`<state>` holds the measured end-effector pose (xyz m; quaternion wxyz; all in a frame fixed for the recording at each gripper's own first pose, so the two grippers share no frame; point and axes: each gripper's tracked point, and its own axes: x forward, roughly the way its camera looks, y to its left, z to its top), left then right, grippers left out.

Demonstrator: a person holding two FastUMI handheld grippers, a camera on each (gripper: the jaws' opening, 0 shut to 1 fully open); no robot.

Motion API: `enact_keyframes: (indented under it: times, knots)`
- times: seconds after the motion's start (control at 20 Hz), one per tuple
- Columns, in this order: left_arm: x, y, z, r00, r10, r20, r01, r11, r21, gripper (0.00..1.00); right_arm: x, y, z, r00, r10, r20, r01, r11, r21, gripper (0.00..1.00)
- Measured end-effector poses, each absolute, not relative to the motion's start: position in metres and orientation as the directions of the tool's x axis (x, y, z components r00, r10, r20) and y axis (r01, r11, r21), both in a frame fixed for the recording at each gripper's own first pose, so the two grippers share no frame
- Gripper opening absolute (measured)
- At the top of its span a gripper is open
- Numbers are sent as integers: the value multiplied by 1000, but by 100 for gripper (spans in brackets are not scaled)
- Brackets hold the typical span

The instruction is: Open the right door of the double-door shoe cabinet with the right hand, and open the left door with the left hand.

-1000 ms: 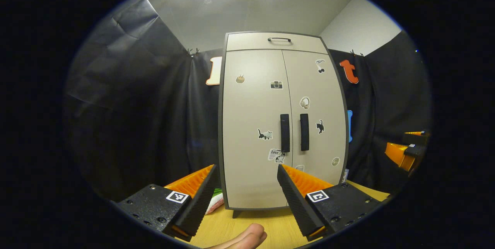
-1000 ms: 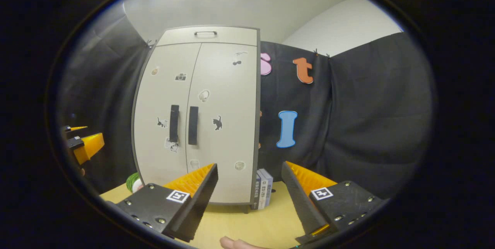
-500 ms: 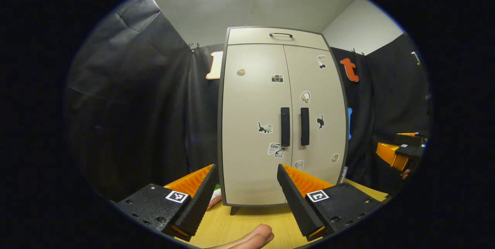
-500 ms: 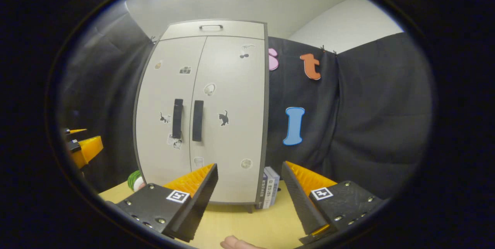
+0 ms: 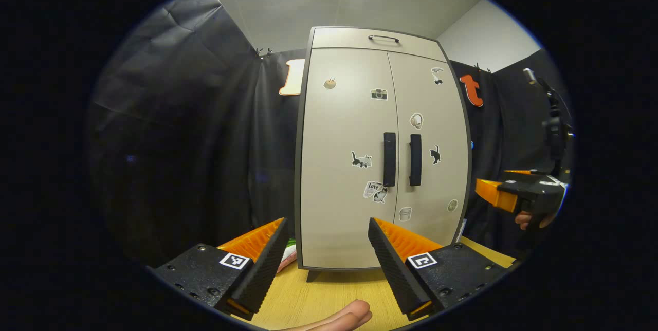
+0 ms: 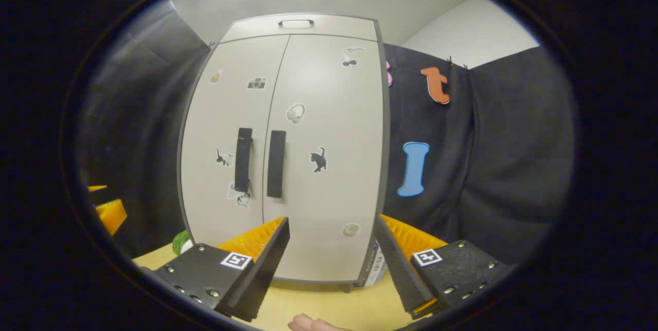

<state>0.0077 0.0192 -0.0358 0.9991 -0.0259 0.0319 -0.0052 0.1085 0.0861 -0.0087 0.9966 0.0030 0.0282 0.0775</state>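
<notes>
While both doors of the shoe cabinet [image 5: 383, 151] are sitting closed on the wooden table [image 5: 329, 297], the left gripper [image 5: 326, 264] and right gripper [image 6: 331, 264] are hovering spread wide and empty, leaving the right handle [image 6: 276, 163] and left handle [image 5: 389, 159] to be pulled.

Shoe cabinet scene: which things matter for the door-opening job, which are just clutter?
Job:
shoe cabinet, both doors shut
right door handle
left door handle
right gripper, open
left gripper, open

Lying about:
books beside the cabinet's right foot
green item at its left
wooden table
</notes>
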Motion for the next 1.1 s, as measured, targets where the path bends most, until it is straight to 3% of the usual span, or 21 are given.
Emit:
enact_keyframes:
  times: [0.05,0.4,0.75,0.8,0.85,0.9,1.1]
  knots:
    - [7,17,-38,997,-25,-68,21,998,-52,96,120,96,-5,982,177,-58,-176,984,32,98]
    - [8,28,-50,996,-38,-81,32,997,-64,96,195,152,26,964,262,-40,-258,963,76,98]
    - [6,51,-66,995,-28,-98,22,998,-56,96,232,201,17,944,319,-81,-314,947,71,98]
    - [7,53,-68,994,-28,-104,22,998,-58,96,236,205,14,945,312,-94,-307,950,62,94]
    - [7,55,-70,994,-28,-106,22,998,-58,96,238,209,13,945,313,-97,-309,949,55,97]
    - [7,58,-71,994,-24,-107,18,998,-54,96,243,214,13,945,311,-95,-308,950,48,95]
    - [8,65,-74,995,-19,-102,14,999,-50,96,255,220,5,955,268,-129,-265,963,40,64]
